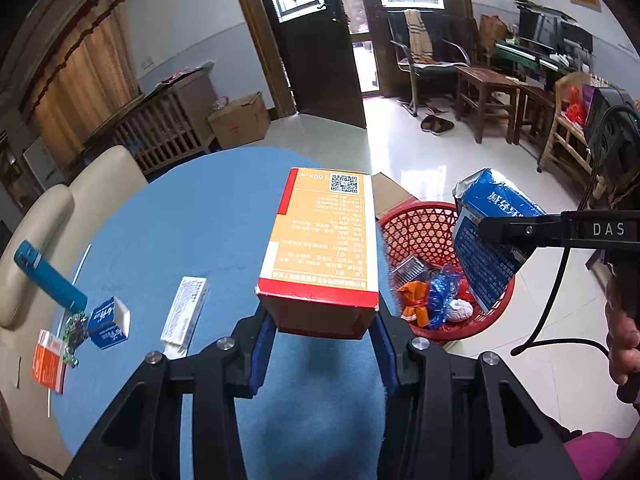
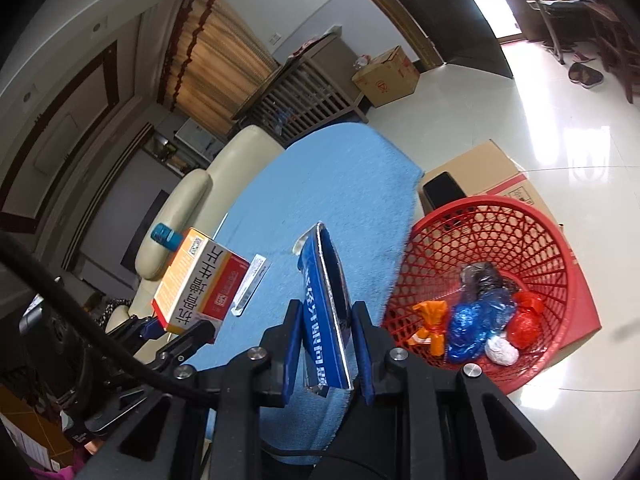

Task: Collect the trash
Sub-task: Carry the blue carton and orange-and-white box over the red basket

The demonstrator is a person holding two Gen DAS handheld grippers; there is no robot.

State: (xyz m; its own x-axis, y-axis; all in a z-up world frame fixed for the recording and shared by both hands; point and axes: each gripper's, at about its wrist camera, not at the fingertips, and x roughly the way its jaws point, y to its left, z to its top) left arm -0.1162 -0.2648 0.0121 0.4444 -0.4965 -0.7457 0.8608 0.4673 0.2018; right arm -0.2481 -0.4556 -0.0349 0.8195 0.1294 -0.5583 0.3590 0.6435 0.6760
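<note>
— So, what does the left gripper point(image 1: 324, 316) have?

— An orange box point(image 1: 324, 240) with red edges, pinched by its near end between the two blue-padded fingers point(image 1: 262, 356). It sits at the centre of the left wrist view, above the blue table point(image 1: 192, 220), with its far end towards the upper middle of the frame.

— And the right gripper point(image 2: 328, 356)?

— Its fingers are pressed tight on a flat blue packet point(image 2: 324, 304) (white lettering, silvery edge), which stands on edge at the lower centre of the right wrist view. In the left view the packet shows at right, over the basket.

— Where is the basket?

— A red basket point(image 2: 552, 240) stands on the pale floor at lower right of the right view, just beside the table's edge. Inside lie an orange wrapper point(image 2: 430, 326), a crumpled blue bag point(image 2: 476, 320), a red bag point(image 2: 526, 320) and a white ball of paper point(image 2: 502, 351).

— Anything left on the table?

— At lower left of the left view: a white tube box point(image 1: 185, 312), a small blue box point(image 1: 109, 322) and an orange carton point(image 1: 49, 362).
</note>
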